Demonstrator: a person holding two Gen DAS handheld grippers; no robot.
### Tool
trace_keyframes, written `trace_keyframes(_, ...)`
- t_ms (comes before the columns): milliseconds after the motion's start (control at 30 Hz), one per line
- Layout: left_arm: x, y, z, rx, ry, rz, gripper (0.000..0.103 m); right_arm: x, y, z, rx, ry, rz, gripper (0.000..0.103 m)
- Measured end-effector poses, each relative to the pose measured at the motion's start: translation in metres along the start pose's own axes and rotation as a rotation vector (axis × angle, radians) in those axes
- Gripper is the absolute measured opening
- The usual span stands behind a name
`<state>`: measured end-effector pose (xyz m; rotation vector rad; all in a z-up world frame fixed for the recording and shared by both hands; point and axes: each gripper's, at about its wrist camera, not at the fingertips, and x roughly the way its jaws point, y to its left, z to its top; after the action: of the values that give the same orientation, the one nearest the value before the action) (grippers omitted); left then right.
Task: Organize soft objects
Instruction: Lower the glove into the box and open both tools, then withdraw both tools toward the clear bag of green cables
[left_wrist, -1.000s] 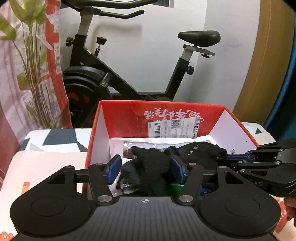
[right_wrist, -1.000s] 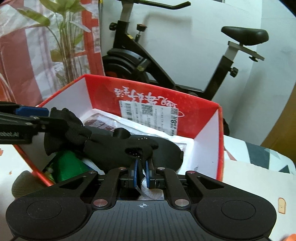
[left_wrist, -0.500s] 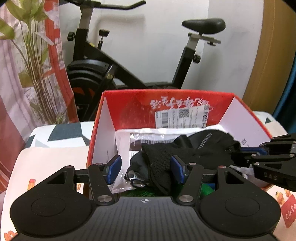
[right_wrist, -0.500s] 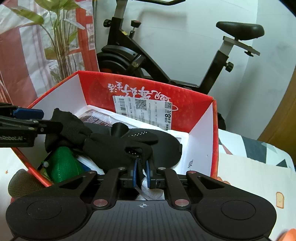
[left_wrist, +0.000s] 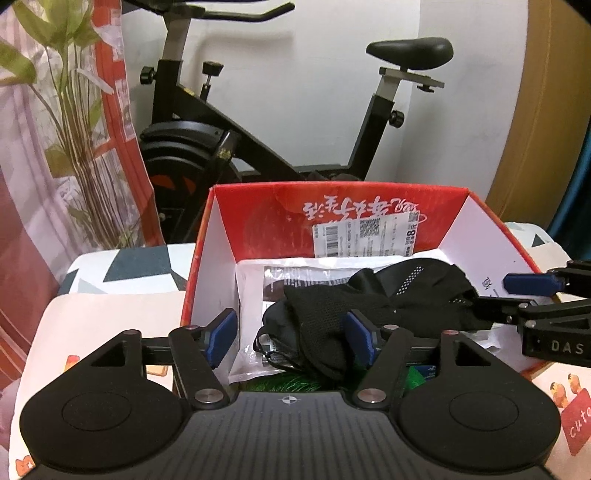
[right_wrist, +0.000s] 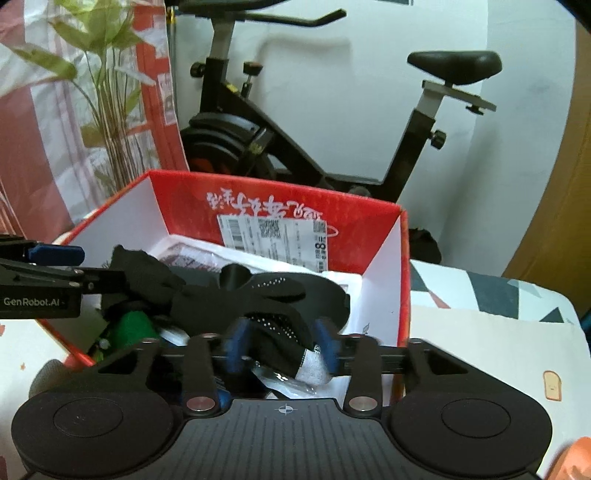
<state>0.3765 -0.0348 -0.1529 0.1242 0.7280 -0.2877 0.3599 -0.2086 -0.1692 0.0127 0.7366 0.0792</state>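
Left tongs: our left gripper (left_wrist: 290, 336) is opening right now. Its blue pads (left_wrist: 221, 334) stand wide apart. The black glove (left_wrist: 369, 306) lies between them, but we see the left pad touching nothing, so nothing is pinched.
Right tongs: our right gripper (right_wrist: 282, 345) is opening too. Its blue pads (right_wrist: 327, 345) look blurry. The glove's grey cuff (right_wrist: 312, 367) hangs between them, and they do not squeeze it.
Other view of the tongs: from the left camera we see our right gripper (left_wrist: 528, 291) poke in from the right side, over the box edge. From the right camera our left gripper (right_wrist: 70, 267) pokes in from the left side.
Glove: it is black with small white dots. It lies inside the red box (left_wrist: 258, 218), on top of the other stuff, stretched from one gripper to the other.
Box: it is red outside and white inside. A white label (left_wrist: 365, 236) with a bar code sticks on the far wall.
Under the glove: we see a clear plastic bag (left_wrist: 251, 295) with paper in it, and something green (right_wrist: 129, 328) down low.
Table: the box sits on a light cloth (right_wrist: 480, 332) with little pictures on it.
Behind the box: a black exercise bike (left_wrist: 229, 129) stands by the white wall. A green plant (left_wrist: 70, 92) is at the left.
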Motion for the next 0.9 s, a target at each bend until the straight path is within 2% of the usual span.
trace_keyframes(100, -0.010, -0.001, 0.001, 0.005, -0.027, 0.006, 0.080, -0.013, 0.000, 0.000, 0.010, -0.032, -0.008, 0.068)
trace_keyframes(133, -0.013, -0.002, 0.001, 0.007, -0.036, 0.008, 0.085, -0.017, 0.000, 0.001, 0.015, -0.042, -0.010, 0.071)
trace_keyframes(200, -0.021, -0.003, 0.002, 0.014, -0.054, 0.015, 0.091, -0.026, 0.000, 0.000, 0.021, -0.062, -0.014, 0.091)
trace_keyframes(267, -0.030, -0.004, 0.001, 0.018, -0.069, 0.023, 0.099, -0.035, 0.001, 0.000, 0.025, -0.085, -0.020, 0.102)
trace_keyframes(333, -0.040, -0.004, 0.000, 0.019, -0.084, 0.023, 0.103, -0.044, 0.001, -0.002, 0.030, -0.106, -0.016, 0.103)
trace_keyframes(433, -0.052, -0.006, -0.004, 0.033, -0.088, 0.035, 0.103, -0.057, 0.001, -0.005, 0.052, -0.124, -0.026, 0.103)
trace_keyframes(567, -0.069, -0.013, -0.015, 0.075, -0.073, 0.102, 0.103, -0.076, -0.001, -0.014, 0.100, -0.149, -0.023, 0.103)
trace_keyframes(667, -0.086, -0.017, -0.033, 0.114, -0.091, 0.129, 0.103, -0.089, 0.000, -0.025, 0.120, -0.161, -0.016, 0.103)
trace_keyframes(767, -0.100, -0.017, -0.054, 0.096, -0.074, 0.100, 0.103, -0.101, 0.004, -0.041, 0.123, -0.166, 0.003, 0.103)
trace_keyframes(900, -0.112, -0.005, -0.089, -0.005, -0.034, 0.017, 0.103, -0.112, 0.011, -0.066, 0.108, -0.158, 0.003, 0.103)
